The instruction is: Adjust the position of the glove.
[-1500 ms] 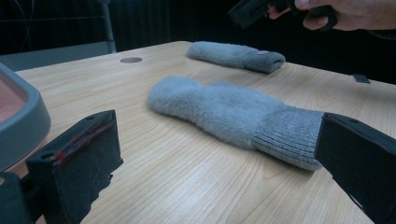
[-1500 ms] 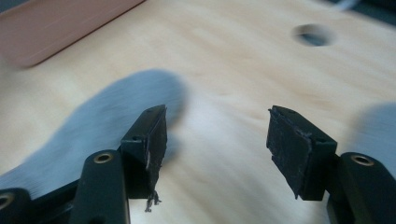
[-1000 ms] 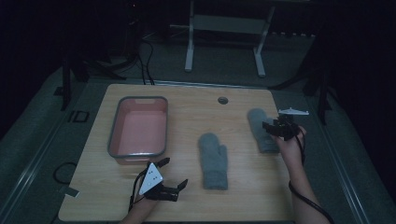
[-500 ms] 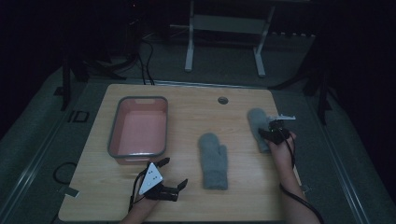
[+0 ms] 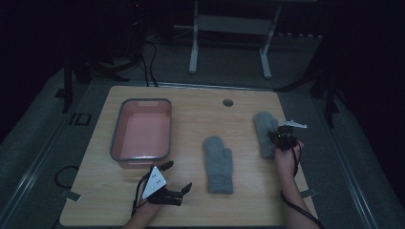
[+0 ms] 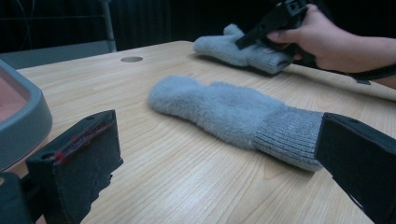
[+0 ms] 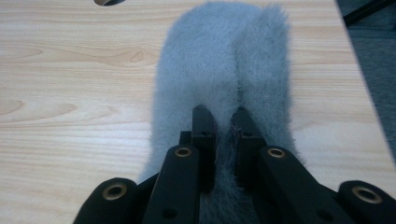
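Note:
Two grey fuzzy mittens lie flat on the wooden table. One mitten [image 5: 218, 164] [image 6: 219, 107] lies in the middle, the other mitten [image 5: 264, 125] [image 7: 224, 56] [image 6: 233, 46] near the right edge. My right gripper [image 5: 277, 138] [image 7: 225, 121] points down onto the cuff end of the right mitten. Its jaws have just been closing and now pinch a fold of the fabric. My left gripper [image 5: 177, 176] [image 6: 217, 133] rests low at the front left, open, with nothing held. The middle mitten's cuff lies ahead between its jaws.
A grey-rimmed tray [image 5: 114, 143] with a pink inside stands at the left, just beyond the left gripper. A small round hole [image 5: 228, 102] marks the table's far middle. The right mitten lies close to the table's right edge.
My right gripper has come down onto the right mitten and its jaws have closed on the fabric. The left gripper has stayed where it was.

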A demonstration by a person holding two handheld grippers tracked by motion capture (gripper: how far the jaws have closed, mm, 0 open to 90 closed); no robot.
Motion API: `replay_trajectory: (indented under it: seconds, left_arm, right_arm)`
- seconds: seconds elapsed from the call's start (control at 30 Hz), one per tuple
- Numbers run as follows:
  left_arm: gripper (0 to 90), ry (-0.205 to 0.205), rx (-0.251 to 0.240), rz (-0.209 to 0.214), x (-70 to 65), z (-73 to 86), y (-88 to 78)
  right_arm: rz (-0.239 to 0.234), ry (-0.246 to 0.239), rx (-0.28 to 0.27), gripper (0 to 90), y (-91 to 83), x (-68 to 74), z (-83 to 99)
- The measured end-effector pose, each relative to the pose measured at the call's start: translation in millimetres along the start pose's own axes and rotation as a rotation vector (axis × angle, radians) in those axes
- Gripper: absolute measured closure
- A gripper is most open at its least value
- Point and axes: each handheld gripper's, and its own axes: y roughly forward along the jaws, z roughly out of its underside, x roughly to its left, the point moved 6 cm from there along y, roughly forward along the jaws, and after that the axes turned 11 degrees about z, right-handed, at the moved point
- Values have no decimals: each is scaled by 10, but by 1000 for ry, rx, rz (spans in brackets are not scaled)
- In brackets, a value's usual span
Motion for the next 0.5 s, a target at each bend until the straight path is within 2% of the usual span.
replay_trajectory:
  seconds: [0.03,0.1,0.13,0.2,0.23,0.27,0.37,0.4,0.47,0.5]
  left_arm:
    - [9,1,0,0,-1,0,0]
    - [9,2,0,-1,-2,0,1]
    - [9,2,0,-1,-3,0,1]
    - [9,2,0,-2,-3,0,1]
    - [9,2,0,-2,-2,0,1]
    - [9,2,0,-3,-3,0,1]
    - [9,5,0,-2,-5,0,2]
    - [9,6,0,-2,-5,0,1]
    - [9,6,0,-3,-5,0,1]
    - [9,6,0,-4,-5,0,1]
  right_arm:
    - [0,0,0,831,0,0,0]
    - [-15,50,4,831,-158,17,39]
    - [-15,50,4,831,-158,17,39]
    - [-14,66,8,831,-264,54,83]
    - [-18,97,19,831,-362,101,143]
    - [-18,97,19,831,-362,101,143]
    - [-27,102,29,830,-487,219,237]
    - [-52,137,38,831,-547,306,301]
    - [-59,139,47,831,-567,360,331]
    - [-83,144,59,831,-626,482,392]
